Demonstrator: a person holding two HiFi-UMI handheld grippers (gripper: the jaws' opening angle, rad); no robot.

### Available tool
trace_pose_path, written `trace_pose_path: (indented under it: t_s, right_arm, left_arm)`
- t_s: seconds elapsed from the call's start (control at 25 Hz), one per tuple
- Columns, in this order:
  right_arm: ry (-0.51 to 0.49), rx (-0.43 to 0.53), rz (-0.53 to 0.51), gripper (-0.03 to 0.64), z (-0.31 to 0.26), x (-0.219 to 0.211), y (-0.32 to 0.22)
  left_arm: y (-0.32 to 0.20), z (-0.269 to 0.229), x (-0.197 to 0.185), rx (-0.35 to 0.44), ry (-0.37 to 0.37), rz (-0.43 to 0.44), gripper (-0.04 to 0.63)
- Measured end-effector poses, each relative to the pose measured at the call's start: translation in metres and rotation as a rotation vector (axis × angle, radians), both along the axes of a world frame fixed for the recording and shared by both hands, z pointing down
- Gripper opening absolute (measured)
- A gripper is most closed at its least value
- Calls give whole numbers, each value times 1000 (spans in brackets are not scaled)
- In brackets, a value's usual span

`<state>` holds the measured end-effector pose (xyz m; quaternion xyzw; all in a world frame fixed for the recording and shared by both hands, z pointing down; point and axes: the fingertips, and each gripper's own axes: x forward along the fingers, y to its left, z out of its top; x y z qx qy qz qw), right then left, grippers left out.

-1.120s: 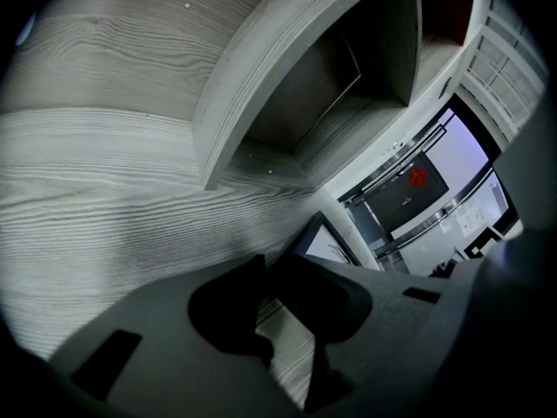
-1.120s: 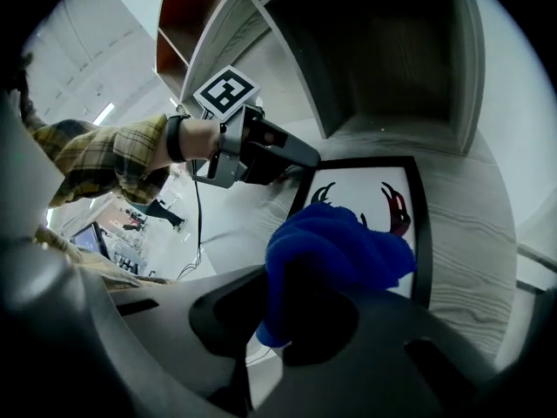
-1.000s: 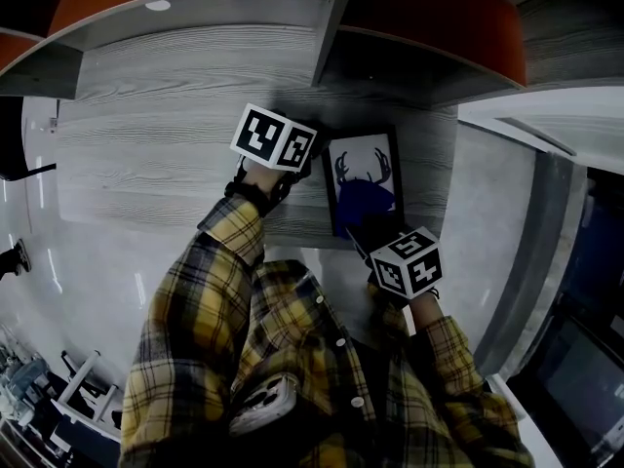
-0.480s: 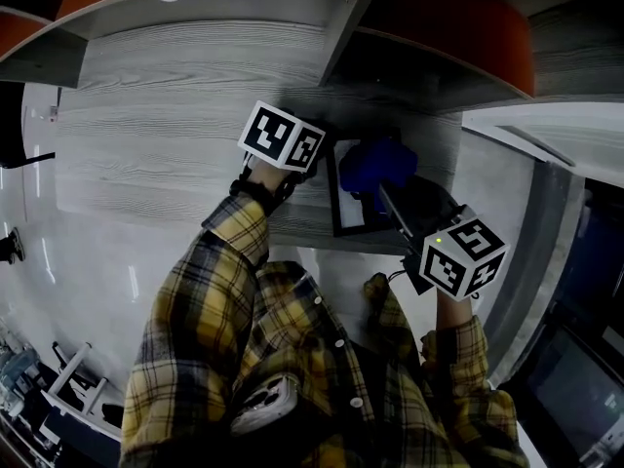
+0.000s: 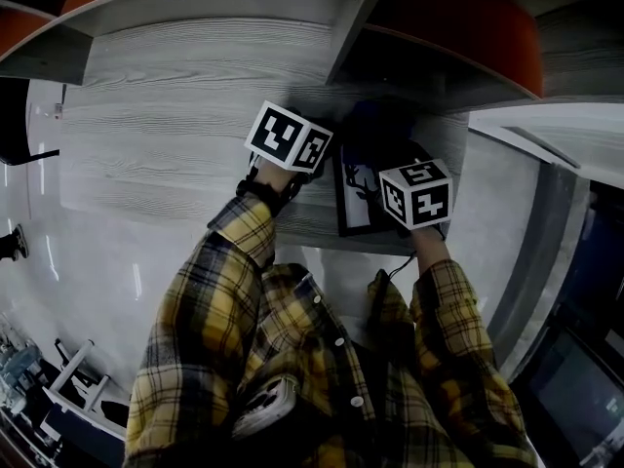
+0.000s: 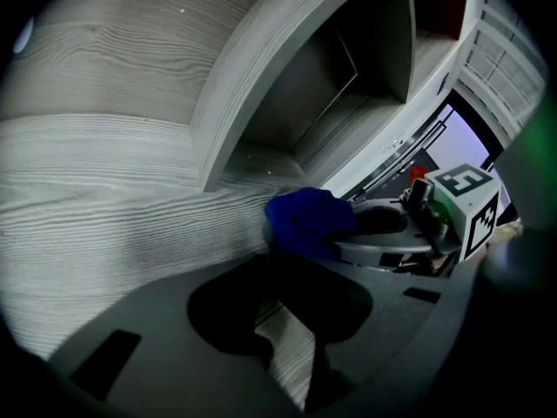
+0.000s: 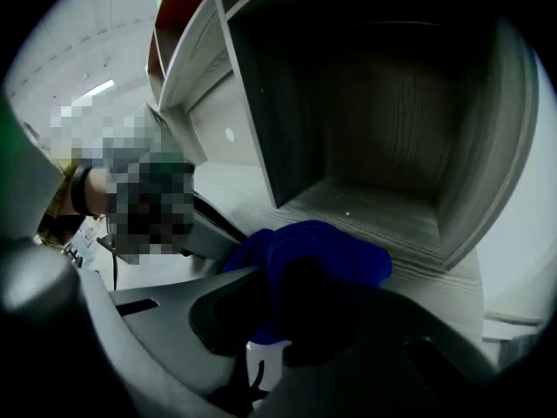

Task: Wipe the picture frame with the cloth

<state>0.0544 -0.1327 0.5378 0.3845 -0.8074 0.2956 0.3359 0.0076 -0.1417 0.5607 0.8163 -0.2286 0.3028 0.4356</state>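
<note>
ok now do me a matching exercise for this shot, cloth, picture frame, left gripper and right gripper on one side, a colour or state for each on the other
Things:
1 cloth
2 picture frame
3 left gripper
4 right gripper

Colours or states:
a jaws apart
b blue and bunched up
c black border, lying flat on the grey wooden desk
d jaws clamped on a wad of fabric

Pairs: 1-b, 2-c, 3-a, 4-d

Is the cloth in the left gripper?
No, the cloth is pinched in the right gripper, as the right gripper view shows.
</note>
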Motion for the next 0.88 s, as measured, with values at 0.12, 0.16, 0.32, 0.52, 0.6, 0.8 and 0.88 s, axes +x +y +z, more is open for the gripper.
trace_pose_path:
  t_s: [0.12,0.16,0.32,0.52,0.6,0.8,0.88]
  right_arm:
    - [-20,-29,17,46,5,1,3]
    - [-27,-45,19,47,6,1,5]
    - [-23,-95,11,46,8,6,17]
    - [-34,-146,4,46,8,10,41]
    - [-43,-165,5,46,8,12,53]
    - [-52,-215,-2,48,8,17,91]
    - [-56,-239,-4,46,8,19,105]
  left_arm:
    - [-1,0,-1,7,-4,-1,97]
    - [-1,0,-1,7,-4,-1,97]
    - [0,0,0,5,-2,-1,97]
    - [0,0,-1,3,-3,-3,97]
    - [0,0,-1,3,-2,-2,97]
    - [0,0,-1,2,-1,-1,97]
    - [0,0,-2,-1,0,-1,97]
